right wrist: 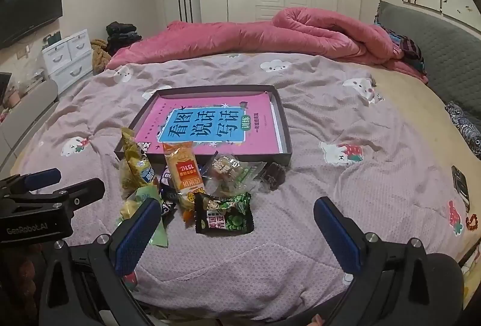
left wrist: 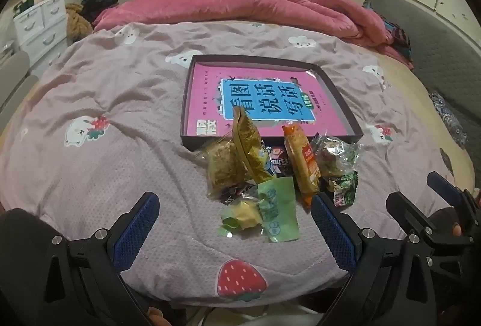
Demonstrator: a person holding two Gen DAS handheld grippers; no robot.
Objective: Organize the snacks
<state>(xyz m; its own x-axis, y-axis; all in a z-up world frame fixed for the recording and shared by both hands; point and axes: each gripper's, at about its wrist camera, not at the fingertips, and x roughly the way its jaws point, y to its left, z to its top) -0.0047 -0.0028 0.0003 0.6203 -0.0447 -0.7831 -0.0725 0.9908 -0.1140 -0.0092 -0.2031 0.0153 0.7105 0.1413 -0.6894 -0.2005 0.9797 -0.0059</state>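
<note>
Both claws gape empty, left claw (left wrist: 236, 231) just short of the green packet (left wrist: 278, 210), right claw (right wrist: 237, 231) near the black pea packet (right wrist: 224, 213), snack pile (left wrist: 270, 166) ahead before the box (left wrist: 342, 103); slippery overlapping wrappers risk a double grab.

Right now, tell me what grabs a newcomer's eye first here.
A shallow dark cardboard box lies mid-bed on the lilac quilt, holding a bright pink book with a blue title panel. Against its near edge sits a loose heap of snack packets, notably an orange wrapper and a black-and-green pouch. Behind, a rumpled pink duvet crosses the bed.
</note>
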